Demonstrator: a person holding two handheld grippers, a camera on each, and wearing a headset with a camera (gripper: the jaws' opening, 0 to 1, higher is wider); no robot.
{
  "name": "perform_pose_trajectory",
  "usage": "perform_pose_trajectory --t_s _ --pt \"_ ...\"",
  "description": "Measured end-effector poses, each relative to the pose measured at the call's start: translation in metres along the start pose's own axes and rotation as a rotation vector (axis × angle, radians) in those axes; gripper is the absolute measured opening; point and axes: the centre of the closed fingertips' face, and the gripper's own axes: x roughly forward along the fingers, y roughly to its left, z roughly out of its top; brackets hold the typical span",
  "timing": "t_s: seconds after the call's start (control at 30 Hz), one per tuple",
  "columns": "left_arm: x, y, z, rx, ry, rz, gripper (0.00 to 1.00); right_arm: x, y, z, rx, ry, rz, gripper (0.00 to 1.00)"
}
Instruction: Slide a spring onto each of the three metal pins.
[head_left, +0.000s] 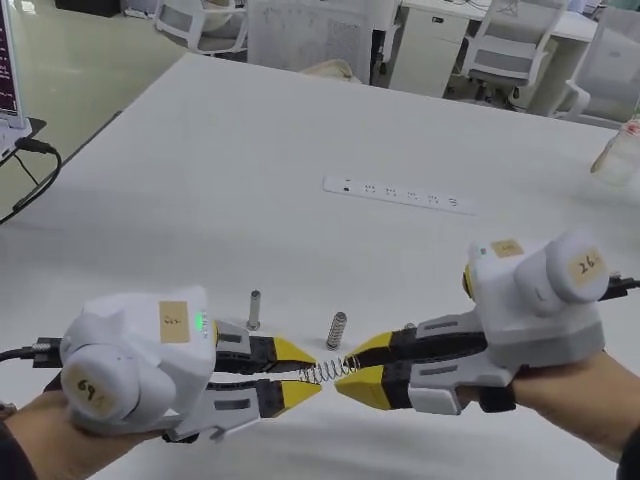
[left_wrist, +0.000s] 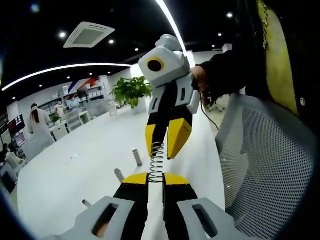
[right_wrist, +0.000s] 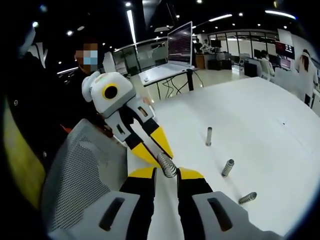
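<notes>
bare pin (head_left: 254, 310) left of sprung pin (head_left: 337, 330) | spring (head_left: 330, 371) before them | power strip (head_left: 400, 194) behind

Pins (right_wrist: 228, 167): three are standing, one bare pin (right_wrist: 209, 136), two sleeved.
Springs (right_wrist: 247, 198): three are showing, one loose spring (head_left: 330, 371) bridging the jaws.
Grippers: two are meeting, left gripper (head_left: 318, 377), right gripper (head_left: 340, 374).
Power strip (head_left: 398, 194): one is lying.

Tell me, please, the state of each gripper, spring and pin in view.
Left gripper: shut on loose coiled steel spring.
Right gripper: shut on that spring's other end.
Left upright metal pin: bare.
Middle upright metal pin: carries a spring.
Third metal pin, behind right gripper: carries a spring.
</notes>
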Motion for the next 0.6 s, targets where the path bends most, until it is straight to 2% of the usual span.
perform_pose_trajectory --t_s 0.37,0.6 --pt "0.0026 -0.0017 0.0052 -0.008 -0.018 0.0 0.02 0.0067 0.0065 0.0089 -0.028 0.003 0.02 0.12" --pt "0.003 -0.0016 0.0089 -0.011 -0.031 0.002 0.02 0.0098 0.0052 0.0092 -0.038 0.017 0.022 0.1"
